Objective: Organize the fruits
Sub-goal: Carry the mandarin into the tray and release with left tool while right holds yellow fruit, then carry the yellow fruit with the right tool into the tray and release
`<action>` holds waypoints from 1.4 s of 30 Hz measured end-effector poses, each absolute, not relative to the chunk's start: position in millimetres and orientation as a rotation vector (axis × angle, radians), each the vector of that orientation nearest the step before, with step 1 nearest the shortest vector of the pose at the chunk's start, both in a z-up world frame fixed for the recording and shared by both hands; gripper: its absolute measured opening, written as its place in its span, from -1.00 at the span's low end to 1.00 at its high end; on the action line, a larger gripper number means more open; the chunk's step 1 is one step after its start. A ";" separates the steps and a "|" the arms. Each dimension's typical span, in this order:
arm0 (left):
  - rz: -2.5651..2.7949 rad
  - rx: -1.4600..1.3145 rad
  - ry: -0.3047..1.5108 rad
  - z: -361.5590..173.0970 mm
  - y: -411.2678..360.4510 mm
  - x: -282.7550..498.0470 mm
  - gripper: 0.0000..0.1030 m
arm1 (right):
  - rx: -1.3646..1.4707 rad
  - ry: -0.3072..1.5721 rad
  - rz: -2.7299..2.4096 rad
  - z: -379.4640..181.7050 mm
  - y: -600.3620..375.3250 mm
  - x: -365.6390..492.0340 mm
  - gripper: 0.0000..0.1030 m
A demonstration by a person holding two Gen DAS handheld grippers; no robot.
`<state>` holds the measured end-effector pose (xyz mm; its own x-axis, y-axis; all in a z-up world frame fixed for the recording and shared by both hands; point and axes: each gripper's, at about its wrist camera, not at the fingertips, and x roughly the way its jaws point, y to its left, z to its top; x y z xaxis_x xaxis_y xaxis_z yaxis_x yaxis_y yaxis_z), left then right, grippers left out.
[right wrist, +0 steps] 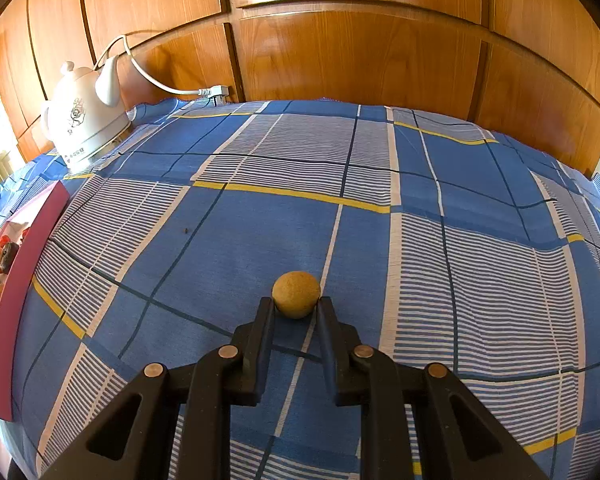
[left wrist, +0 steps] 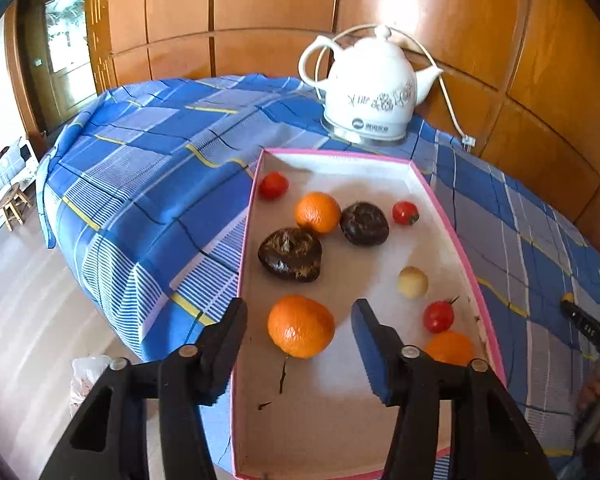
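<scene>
Right gripper point(right wrist: 296, 305) has its fingers narrowed onto a small tan round fruit point(right wrist: 296, 294), low centre of the right wrist frame, over the blue checked cloth point(right wrist: 380, 240); can't tell if the fruit is lifted or resting on the cloth. Looks like the carry-to-box step: the pink-rimmed box point(left wrist: 452, 224) sits at the far left edge of that frame, well apart from the fruit. Next move calls for a leftward sweep and clearing the box's raised wall before release. Left gripper point(left wrist: 300, 332) is spread wide and empty, an orange point(left wrist: 301, 326) in line between its fingers. Open floor in the box is at the lower part of the left frame. Kettle point(left wrist: 370, 84) stands just beyond the box's far end.
</scene>
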<state>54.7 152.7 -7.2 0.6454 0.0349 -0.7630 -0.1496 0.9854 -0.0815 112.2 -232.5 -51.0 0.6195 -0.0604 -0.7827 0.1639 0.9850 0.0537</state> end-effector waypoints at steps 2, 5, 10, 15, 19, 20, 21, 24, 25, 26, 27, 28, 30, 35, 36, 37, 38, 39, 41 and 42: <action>0.106 -0.125 0.850 -2.3 148.2 53.1 0.09 | 0.124 0.894 -0.129 -51.0 -232.4 112.3 -0.58; 0.090 -0.106 0.843 2.1 140.8 52.0 0.10 | 0.123 0.894 -0.130 -51.1 -232.3 112.3 -0.58; 0.059 -0.077 0.841 3.6 128.2 48.9 0.10 | 0.123 0.894 -0.131 -51.2 -232.3 112.3 -0.58; 0.034 -0.052 0.840 3.7 119.2 46.8 0.10 | 0.122 0.894 -0.131 -51.2 -232.1 112.3 -0.58; 0.026 -0.046 0.847 2.0 116.0 46.0 0.10 | 0.117 0.894 -0.134 -51.2 -231.5 112.7 -0.58; 0.025 -0.046 0.848 2.0 115.9 45.6 0.10 | 0.117 0.895 -0.134 -51.2 -231.5 112.7 -0.58; 0.024 -0.047 0.848 1.9 115.7 45.2 0.10 | 0.116 0.895 -0.134 -51.1 -231.1 112.6 -0.58; 0.023 -0.046 0.844 2.5 115.4 44.0 0.10 | 0.110 0.897 -0.138 -50.9 -230.5 113.2 -0.58; 0.023 -0.045 0.844 2.5 115.3 43.8 0.10 | 0.106 0.898 -0.139 -50.8 -230.0 113.5 -0.58; 0.021 -0.046 0.845 2.2 115.3 43.8 0.10 | 0.103 0.899 -0.141 -50.7 -229.4 113.4 -0.58; 0.020 -0.048 0.847 2.0 115.7 43.5 0.10 | 0.099 0.900 -0.143 -50.6 -229.0 113.5 -0.58; 0.018 -0.049 0.847 1.9 116.0 42.8 0.10 | 0.096 0.901 -0.144 -50.3 -228.7 113.4 -0.58; 0.015 -0.050 0.847 1.9 116.8 41.4 0.10 | 0.088 0.904 -0.147 -50.1 -228.1 113.6 -0.58; 0.016 -0.060 0.840 3.7 120.1 39.2 0.11 | 0.045 0.917 -0.152 -48.2 -224.3 115.5 -0.59; 0.016 -0.063 0.839 4.1 121.3 38.7 0.11 | 0.032 0.921 -0.153 -47.7 -222.9 115.6 -0.59; 0.016 -0.065 0.838 4.3 121.9 38.7 0.11 | 0.023 0.924 -0.154 -47.0 -222.0 115.5 -0.59; 0.017 -0.066 0.836 4.6 122.6 38.5 0.11 | 0.017 0.928 -0.155 -45.7 -221.3 115.0 -0.59; 0.019 -0.066 0.835 4.6 123.0 38.6 0.11 | 0.019 0.927 -0.154 -43.6 -220.9 114.1 -0.59; 0.022 -0.072 0.832 4.7 125.0 38.8 0.11 | 0.035 0.913 -0.135 -35.2 -217.7 110.4 -0.59; 0.026 -0.073 0.830 5.0 125.9 38.8 0.11 | 0.041 0.905 -0.120 -31.3 -214.6 108.7 -0.59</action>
<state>38.8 125.9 5.0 0.6748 -0.0059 -0.7379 -0.0513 0.9972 -0.0549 108.7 -214.6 -31.3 0.6117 -0.0870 -0.7863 0.1216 0.9925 -0.0152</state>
